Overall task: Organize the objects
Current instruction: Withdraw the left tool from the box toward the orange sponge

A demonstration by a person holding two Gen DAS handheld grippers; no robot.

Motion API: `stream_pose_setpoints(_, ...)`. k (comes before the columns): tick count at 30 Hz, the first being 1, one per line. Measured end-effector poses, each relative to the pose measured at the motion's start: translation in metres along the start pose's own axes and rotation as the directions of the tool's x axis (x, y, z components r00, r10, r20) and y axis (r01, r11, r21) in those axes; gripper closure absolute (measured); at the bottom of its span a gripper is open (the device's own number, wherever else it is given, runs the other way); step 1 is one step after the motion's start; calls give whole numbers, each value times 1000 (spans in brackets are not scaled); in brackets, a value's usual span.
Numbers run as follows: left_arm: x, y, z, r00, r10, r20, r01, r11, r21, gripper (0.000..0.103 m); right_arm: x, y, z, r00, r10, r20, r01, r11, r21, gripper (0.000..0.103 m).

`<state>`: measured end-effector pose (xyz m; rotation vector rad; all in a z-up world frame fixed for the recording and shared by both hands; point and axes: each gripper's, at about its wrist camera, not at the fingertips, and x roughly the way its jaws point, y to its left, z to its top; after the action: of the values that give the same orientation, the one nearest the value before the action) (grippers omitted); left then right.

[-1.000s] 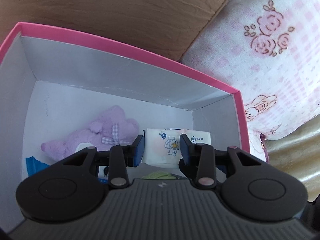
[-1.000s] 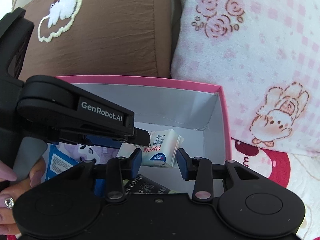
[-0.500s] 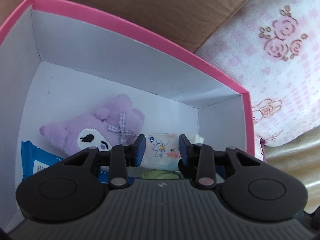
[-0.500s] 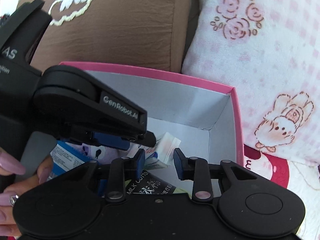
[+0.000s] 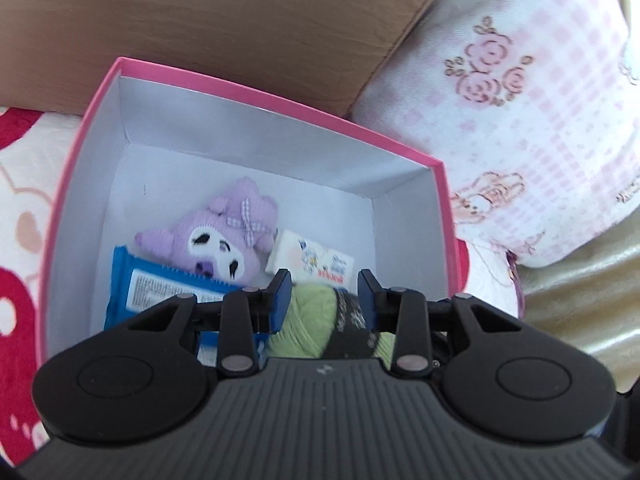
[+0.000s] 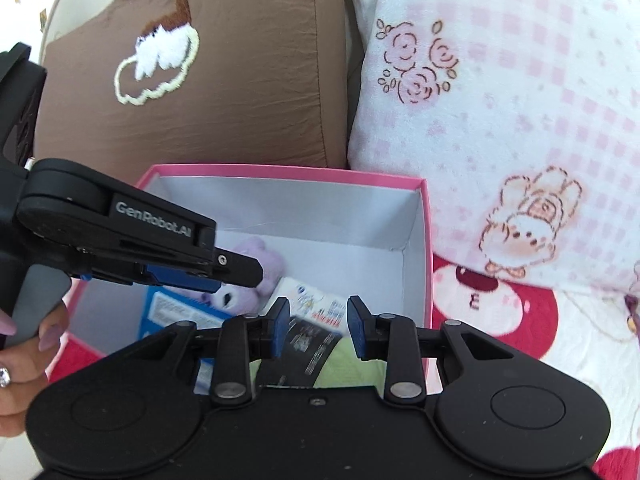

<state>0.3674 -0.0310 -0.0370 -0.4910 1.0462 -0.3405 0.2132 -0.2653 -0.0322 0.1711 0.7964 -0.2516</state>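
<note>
A pink box with white inner walls holds a purple plush toy, a blue packet, a white tissue pack and a green yarn ball with a black label. My left gripper is open and empty above the yarn. My right gripper is open and empty above the box's near side. The left gripper also shows in the right wrist view, over the plush and the blue packet. The yarn lies under the right fingers.
A brown cushion stands behind the box. A pink-checked pillow with roses and a rabbit leans at the right. The box rests on a red and white blanket. A pale green cover lies at the right.
Both grippers have pulled back and up from the box, so more of its inside and the surroundings show. The box's contents lie still.
</note>
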Motion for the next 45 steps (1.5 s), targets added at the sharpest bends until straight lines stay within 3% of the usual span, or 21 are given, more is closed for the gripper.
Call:
stream_pose_setpoints(10,-69,-22,-11,999,31,9,-32,994,104,65,-66,6,-9,999,32,-20,-32,999,-9,64)
stream_pose_setpoints(20,-112,-46,-32,996,73,-56,-61,978,201,62,-110,13,-19,999,32,-41,-32,999,-24,58)
stream_pose_setpoints(25,-129,-52,-50,995,80,-61,-64,970,233,58,-125,15,-35,991,115,-61,-118,992,-50,50)
stream_pose_setpoints(34,-155,-53,-93,989,114,-96,-83,957,279,55,-159,21,-73,990,127,-56,-130,990,-61,49)
stream_pose_setpoints(45,-183,-57,-140,985,109,-134,-58,939,338,43,-192,34,-102,989,140,-52,-147,976,-160,37)
